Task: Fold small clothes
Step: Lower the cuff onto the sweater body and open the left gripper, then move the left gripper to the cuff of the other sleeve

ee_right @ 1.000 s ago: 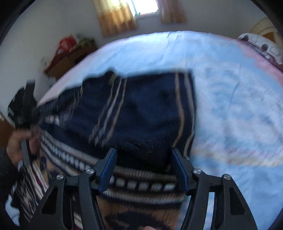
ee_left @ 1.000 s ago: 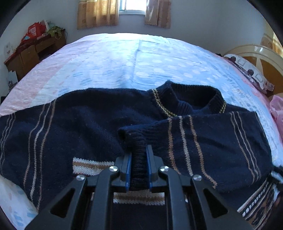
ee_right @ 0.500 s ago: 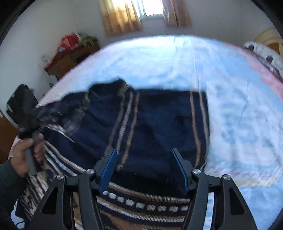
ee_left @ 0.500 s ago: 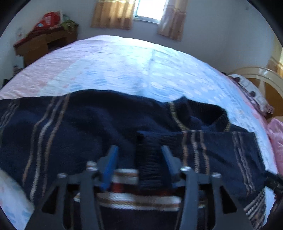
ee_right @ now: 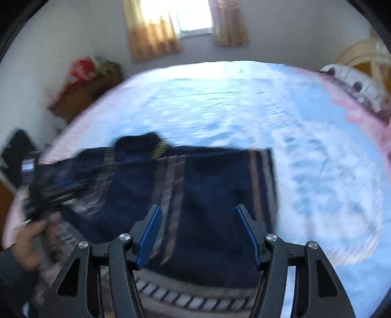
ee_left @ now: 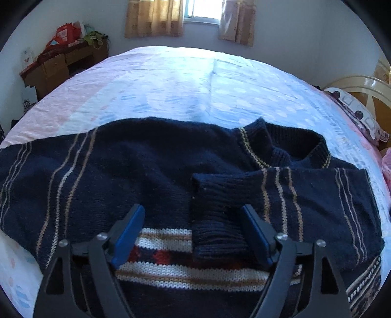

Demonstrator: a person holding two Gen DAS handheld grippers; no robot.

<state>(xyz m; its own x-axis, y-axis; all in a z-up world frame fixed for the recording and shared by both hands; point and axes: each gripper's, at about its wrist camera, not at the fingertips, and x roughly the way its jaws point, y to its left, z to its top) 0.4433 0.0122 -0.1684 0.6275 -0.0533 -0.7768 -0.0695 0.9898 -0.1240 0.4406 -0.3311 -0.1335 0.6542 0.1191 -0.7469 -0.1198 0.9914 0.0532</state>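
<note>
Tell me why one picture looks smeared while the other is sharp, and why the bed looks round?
Right wrist view: motion blur smears the sweater, the bed sheet and the left gripper; only the right gripper stays crisp. Left wrist view: sharp throughout, knit texture clear on the sleeve cuff. Both: the fisheye lens bulges the bed and darkens the corners; the window is overexposed.

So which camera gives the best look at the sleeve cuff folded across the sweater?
The left wrist view: the ribbed cuff lies sharp, just ahead of the open left gripper. The right wrist view is motion-blurred; no cuff is discernible there.
</note>
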